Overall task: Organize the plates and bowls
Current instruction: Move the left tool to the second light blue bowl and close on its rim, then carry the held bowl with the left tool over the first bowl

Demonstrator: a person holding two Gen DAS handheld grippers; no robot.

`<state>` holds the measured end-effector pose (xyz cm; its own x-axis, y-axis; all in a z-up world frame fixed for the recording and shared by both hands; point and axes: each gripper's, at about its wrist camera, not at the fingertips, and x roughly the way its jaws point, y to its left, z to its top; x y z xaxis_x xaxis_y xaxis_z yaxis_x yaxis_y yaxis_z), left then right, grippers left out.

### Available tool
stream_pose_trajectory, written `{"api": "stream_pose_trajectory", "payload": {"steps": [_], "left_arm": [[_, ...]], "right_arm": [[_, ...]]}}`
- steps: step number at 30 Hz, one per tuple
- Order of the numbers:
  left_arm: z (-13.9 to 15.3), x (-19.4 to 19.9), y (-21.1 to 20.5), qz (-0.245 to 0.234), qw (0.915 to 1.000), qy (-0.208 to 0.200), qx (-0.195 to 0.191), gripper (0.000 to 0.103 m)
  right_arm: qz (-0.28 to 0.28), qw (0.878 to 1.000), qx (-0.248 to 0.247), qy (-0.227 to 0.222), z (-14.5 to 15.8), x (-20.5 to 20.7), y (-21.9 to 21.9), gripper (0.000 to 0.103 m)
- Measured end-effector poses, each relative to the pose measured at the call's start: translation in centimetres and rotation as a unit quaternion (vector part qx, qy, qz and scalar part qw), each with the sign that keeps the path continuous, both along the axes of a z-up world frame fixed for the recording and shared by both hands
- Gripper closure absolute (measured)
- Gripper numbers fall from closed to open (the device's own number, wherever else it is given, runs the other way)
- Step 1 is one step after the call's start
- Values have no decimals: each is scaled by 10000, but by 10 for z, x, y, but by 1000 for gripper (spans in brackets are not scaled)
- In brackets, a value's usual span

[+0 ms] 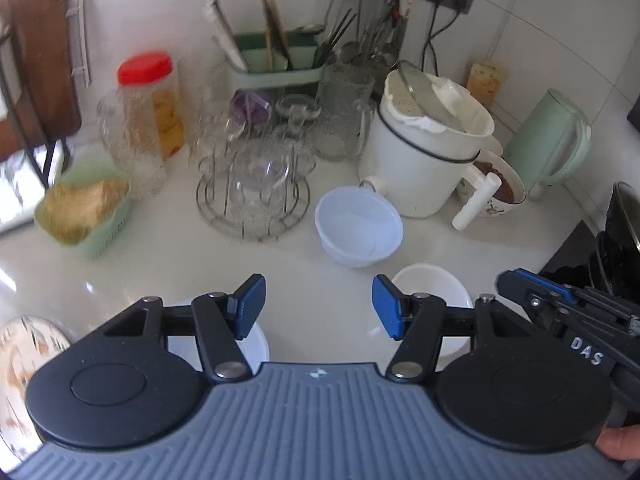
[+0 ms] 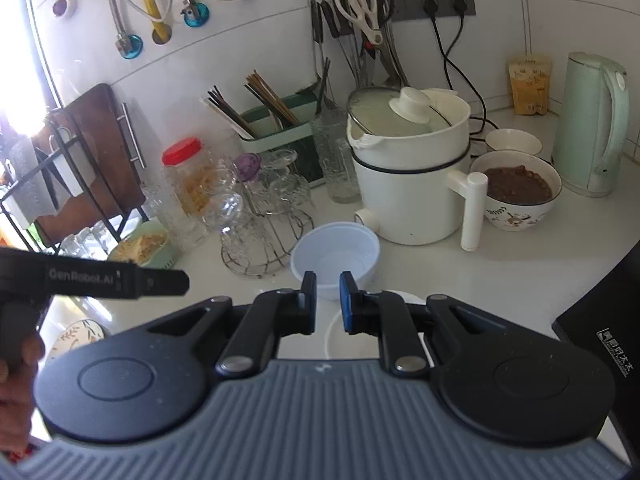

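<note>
Plastic bowl (image 1: 358,226), pale and translucent, upright on white counter (image 1: 160,248), just in front of pot (image 1: 416,168) and beside glass rack (image 1: 252,200). Ahead of both tools, touching neither. Left white bowl (image 1: 256,344) partly hidden under one finger of left gripper (image 1: 318,306); right white bowl (image 1: 432,290) just past the other finger. Patterned plate (image 1: 24,344) at lower-left edge, well apart from the bowls.

Left gripper: jaws about half spread, nothing between the pads, bare counter showing in the gap. Right gripper (image 2: 328,300): jaws all but closed, only a narrow slit, nothing held. Plastic bowl lined up straight beyond that slit in the right wrist view, with a white rim showing below the fingers.

Step in hand, as judged: approach to the loose bowls for stacking, none yet gripped.

- Open the right gripper before descent, since it cannot take a rim as it stands.
- Take each bowl by the rim, one pad inside and one outside.
- Squeeze gently on the plastic bowl, which probably flexes.
- Lift clear before crossing, and keep away from glass rack and pot handle.
- Mind the two tools, which sit close together.
</note>
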<state>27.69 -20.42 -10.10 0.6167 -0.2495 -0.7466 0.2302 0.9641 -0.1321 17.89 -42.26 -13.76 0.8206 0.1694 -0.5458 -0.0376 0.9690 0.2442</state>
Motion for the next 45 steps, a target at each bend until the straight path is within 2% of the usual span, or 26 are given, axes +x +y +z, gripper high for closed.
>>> {"api": "stream_pose_trajectory", "payload": {"steps": [3, 8, 12, 14, 15, 16, 20, 23, 26, 28, 29, 31, 34, 36, 37, 38, 40, 42, 45], "left_arm": [[10, 14, -8, -186, 9995, -145, 208, 38], [16, 40, -16, -200, 9991, -226, 289, 37], [-4, 60, -15, -350, 9993, -15, 118, 34], [-21, 75, -16, -436, 9987, 240, 114, 34], [-28, 80, -17, -516, 9981, 320, 108, 34], [-33, 85, -18, -598, 9976, 339, 88, 32], [-57, 103, -23, -662, 9965, 511, -19, 28], [-77, 119, -24, -572, 9950, 763, -291, 28], [-99, 135, -18, -326, 9897, 1114, -839, 28], [-109, 142, -14, -164, 9867, 1172, -1114, 28], [-113, 146, -13, -69, 9862, 1183, -1153, 28], [-119, 151, -12, 88, 9847, 1228, -1231, 30], [-124, 157, -12, 48, 9822, 1207, -1441, 39], [-129, 159, -16, 27, 9838, 1154, -1370, 44], [-132, 160, -17, 43, 9840, 1165, -1351, 52], [-136, 163, -19, 35, 9833, 1199, -1370, 55], [-143, 164, -22, 4, 9827, 1228, -1390, 74], [-150, 167, -22, 37, 9830, 1256, -1340, 85], [-155, 168, -21, 37, 9817, 1223, -1459, 87]], "right_arm": [[-71, 9999, 132, -10, 5, 5, -15, 87], [-279, 9989, 305, 201, 0, 29, -28, 87], [-381, 9980, 286, 403, -10, 51, -36, 87], [-421, 9977, 139, 512, -15, 60, -38, 72], [-453, 9972, 132, 575, -18, 64, -41, 52], [-491, 9968, 156, 603, -22, 67, -42, 43], [-461, 9957, 237, 768, -40, 86, -45, 44], [-408, 9938, 420, 943, -58, 103, -45, 44], [-307, 9914, 643, 1093, -75, 120, -43, 45], [-254, 9897, 834, 1135, -81, 130, -42, 45], [-202, 9891, 903, 1148, -84, 135, -40, 47], [-134, 9882, 943, 1198, -88, 145, -36, 57], [-172, 9885, 878, 1222, -95, 156, -32, 61], [-201, 9878, 960, 1209, -99, 162, -31, 61], [-180, 9874, 988, 1226, -102, 164, -30, 62], [-170, 9871, 990, 1246, -105, 167, -30, 63], [-211, 9875, 895, 1280, -110, 170, -26, 69], [-242, 9861, 939, 1348, -116, 173, -26, 74], [-320, 9844, 1000, 1414, -121, 174, -25, 80]]}}
